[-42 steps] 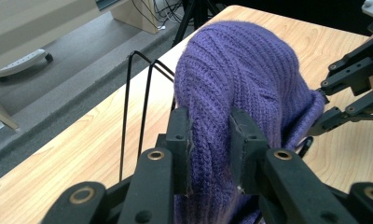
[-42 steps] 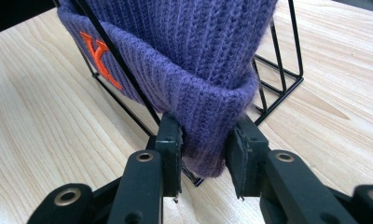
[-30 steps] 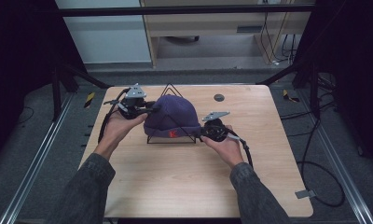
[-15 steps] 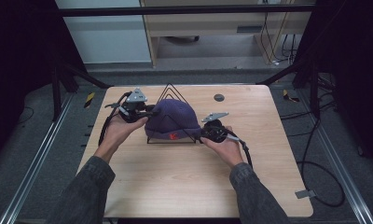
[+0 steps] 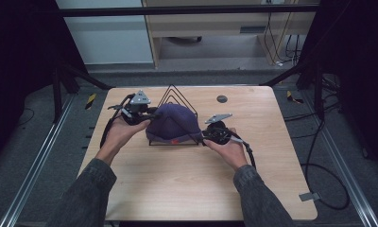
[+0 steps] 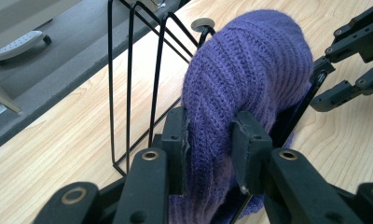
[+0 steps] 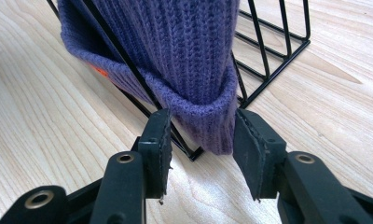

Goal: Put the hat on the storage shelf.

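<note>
Purple knit hat [image 5: 170,124] drapes over the wire rack [image 5: 177,97], hiding its middle wires. Left hand-held gripper [image 6: 210,140] clenches the knit, jaws just easing; right hand-held gripper [image 7: 201,140], opening, brackets the cuff loosely.

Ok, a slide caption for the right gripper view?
Right gripper open around the folded cuff of a purple knit beanie draped over a black wire rack.

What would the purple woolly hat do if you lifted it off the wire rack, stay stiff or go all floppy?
Probably floppy: the purple knitted hat bulges and folds where the left hand-held gripper squeezes it. It looks light, since the thin wire rack carries it without tipping. Its ribbed wool likely grips rather than slips.
</note>
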Demonstrator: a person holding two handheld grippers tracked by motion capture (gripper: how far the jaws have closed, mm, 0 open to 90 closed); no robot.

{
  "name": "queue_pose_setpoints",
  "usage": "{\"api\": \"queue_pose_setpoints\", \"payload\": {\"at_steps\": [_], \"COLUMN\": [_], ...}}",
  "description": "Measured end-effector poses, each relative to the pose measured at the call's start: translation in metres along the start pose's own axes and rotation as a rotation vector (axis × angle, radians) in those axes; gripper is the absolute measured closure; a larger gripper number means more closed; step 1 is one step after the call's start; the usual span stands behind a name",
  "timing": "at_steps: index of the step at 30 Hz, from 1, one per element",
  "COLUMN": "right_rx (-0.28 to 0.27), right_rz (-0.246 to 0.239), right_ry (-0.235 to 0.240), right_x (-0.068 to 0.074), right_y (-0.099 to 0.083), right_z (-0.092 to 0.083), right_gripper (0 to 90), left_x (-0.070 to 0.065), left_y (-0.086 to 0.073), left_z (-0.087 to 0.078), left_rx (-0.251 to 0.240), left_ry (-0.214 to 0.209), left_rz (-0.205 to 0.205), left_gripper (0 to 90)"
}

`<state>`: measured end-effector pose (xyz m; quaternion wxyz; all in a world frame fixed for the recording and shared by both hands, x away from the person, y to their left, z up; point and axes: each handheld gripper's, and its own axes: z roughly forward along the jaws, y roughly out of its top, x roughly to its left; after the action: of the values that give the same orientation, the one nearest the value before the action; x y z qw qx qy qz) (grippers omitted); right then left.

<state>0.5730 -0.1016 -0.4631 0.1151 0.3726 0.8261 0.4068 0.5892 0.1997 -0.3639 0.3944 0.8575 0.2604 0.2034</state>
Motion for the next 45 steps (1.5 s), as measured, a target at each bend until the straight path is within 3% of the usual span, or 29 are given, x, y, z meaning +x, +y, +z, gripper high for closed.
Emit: {"api": "queue_pose_setpoints", "payload": {"at_steps": [30,34,45], "right_rx": [-0.029,-0.031,-0.043], "right_rz": [-0.016,-0.046,-0.022], "right_ry": [0.002,-0.009,-0.017], "right_x": [0.006,0.008,0.006], "right_y": [0.006,0.007,0.008], "right_z": [-0.011,-0.015,-0.023], "right_gripper": [53.9,53.1,45.5], "left_x": [-0.003,-0.004,-0.006], "left_y": [0.0,0.001,0.002], "left_z": [-0.001,-0.003,-0.011], "left_rx": [0.041,0.038,0.018], "left_ry": [0.022,0.024,0.029], "left_rz": [0.01,0.012,0.003], "left_gripper": [62.9,62.3,62.5]}}
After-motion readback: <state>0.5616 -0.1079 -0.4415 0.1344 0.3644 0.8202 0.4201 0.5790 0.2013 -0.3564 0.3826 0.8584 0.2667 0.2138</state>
